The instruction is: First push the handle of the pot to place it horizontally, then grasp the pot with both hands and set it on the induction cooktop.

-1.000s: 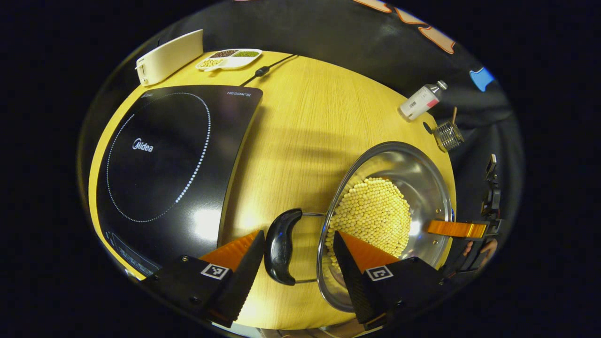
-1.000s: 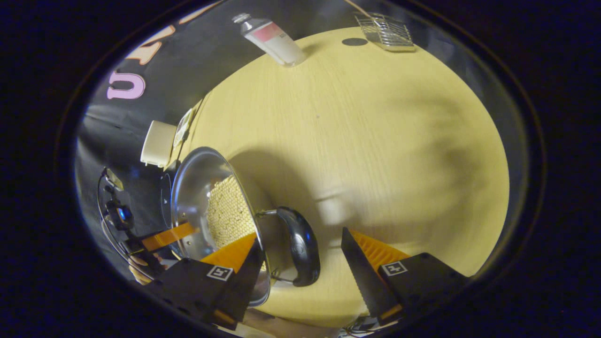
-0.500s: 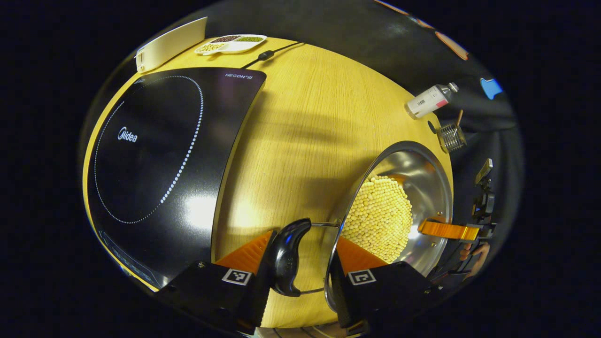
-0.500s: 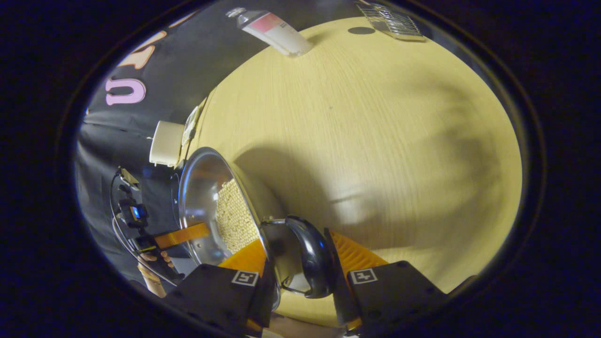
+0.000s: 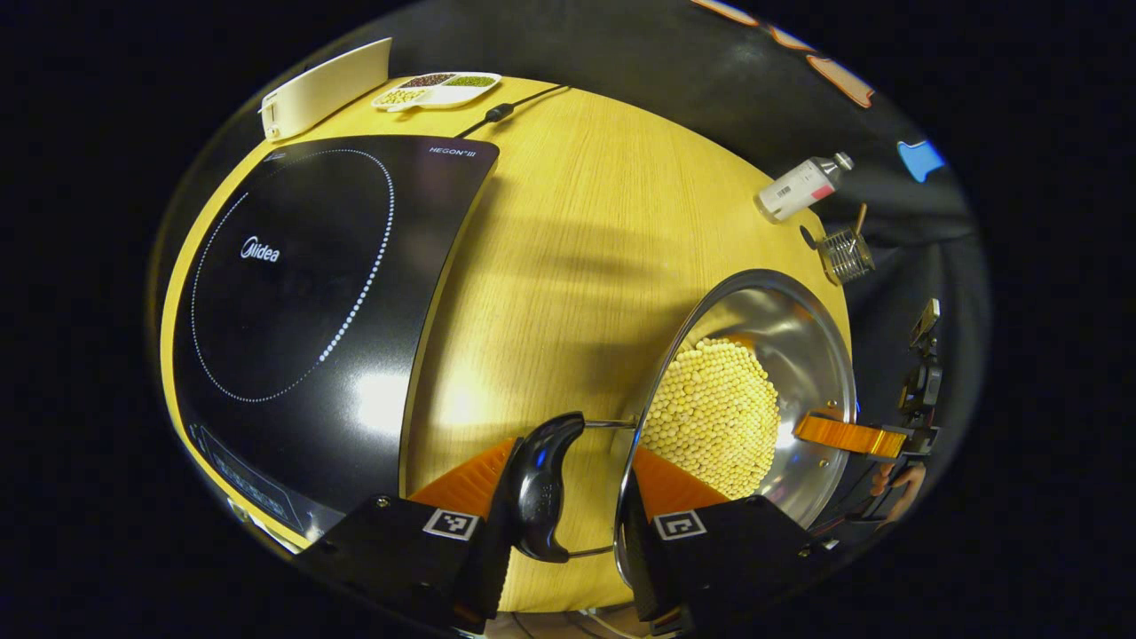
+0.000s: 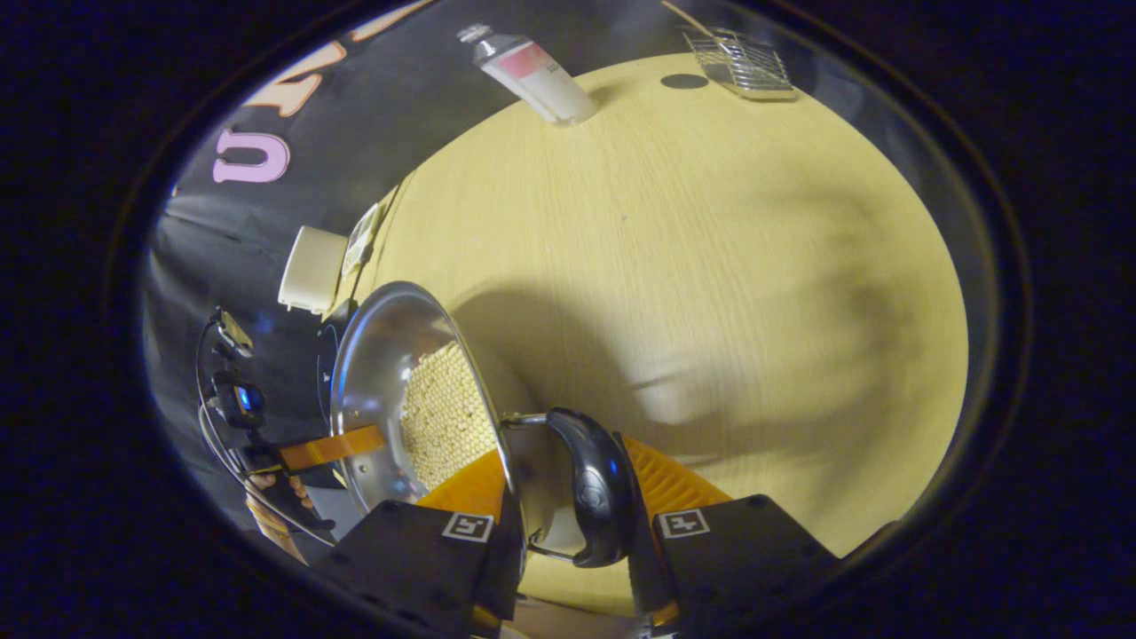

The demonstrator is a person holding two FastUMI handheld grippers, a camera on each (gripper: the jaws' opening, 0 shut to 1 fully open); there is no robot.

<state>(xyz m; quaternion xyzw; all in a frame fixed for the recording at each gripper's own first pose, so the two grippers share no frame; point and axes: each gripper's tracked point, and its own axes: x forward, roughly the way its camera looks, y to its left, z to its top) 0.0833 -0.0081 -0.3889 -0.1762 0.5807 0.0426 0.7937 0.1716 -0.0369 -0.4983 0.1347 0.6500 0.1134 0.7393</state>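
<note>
Left gripper view, left to right: induction cooktop (image 5: 302, 293) sits on the left half of the bench (image 5: 568, 240), its surface bare. Beyond its far edge: a cream rectangular box (image 5: 324, 87), a divided snack dish (image 5: 435, 89) and a black cord (image 5: 510, 106). Right of centre, near edge: steel pot (image 5: 754, 390) holding pale beans (image 5: 710, 417). Far right: white bottle (image 5: 799, 186) and small wire basket (image 5: 845, 253).

Left hand-held gripper (image 5: 568, 524): narrowed down around the pot's left black handle (image 5: 537, 488). One finger looks to touch the handle's outer face; the other sits at the pot rim side. Can't confirm both fingers press.

Right gripper view: right hand-held gripper (image 6: 568, 532) straddles the right black handle (image 6: 595, 484), nearly closed, outer finger against it, inner finger next to the pot wall. Same caveat on contact. The left unit, with a hand on it, shows beyond the pot at the left.

Both handles look level, so I'd judge the push step done. Step in hand: two-sided grasp, lift not clearly begun; can't tell if the pot is off the bench.

Next move calls for firm closure on both handles, then an even lift and carry left onto the cooktop ring. Keep the pot level or the beans will shift and spill.
</note>
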